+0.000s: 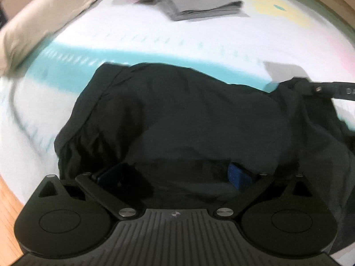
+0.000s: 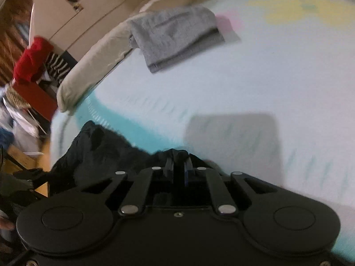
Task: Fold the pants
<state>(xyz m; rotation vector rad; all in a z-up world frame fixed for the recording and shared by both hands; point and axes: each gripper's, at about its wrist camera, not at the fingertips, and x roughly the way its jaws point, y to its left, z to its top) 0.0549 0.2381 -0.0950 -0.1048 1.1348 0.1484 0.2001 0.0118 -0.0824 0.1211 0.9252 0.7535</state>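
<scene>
While the black pants [image 1: 177, 115] lie bunched at the near edge of the bed [image 1: 155, 40], we hold both grippers at their near side, so the cloth extends away from us toward the middle of the mattress. In the left wrist view the long axis of the bundle runs roughly across the picture, from a seamed edge at the left to a raised corner at the right.

The right gripper [image 2: 179, 166] has its fingers drawn nearly together on a fold of the black cloth; we read this as a closed grip on that right-hand corner. The left gripper [image 1: 177, 177] stands with its fingers wide apart, one blue pad [image 1: 238, 176] showing, and the cloth lies between and under them; we see no pinch there. We judge that the left gripper must close on the near edge before any fold begins.

Beyond the pants the bed is bare and pale, giving open room to carry the cloth forward. Folded grey clothing [image 2: 175, 37] lies well apart at the far side, beside a beige pillow [image 2: 93, 66]. To the left the bed edge drops to a wooden floor [image 1: 8, 201], so we judge that side offers little margin.
</scene>
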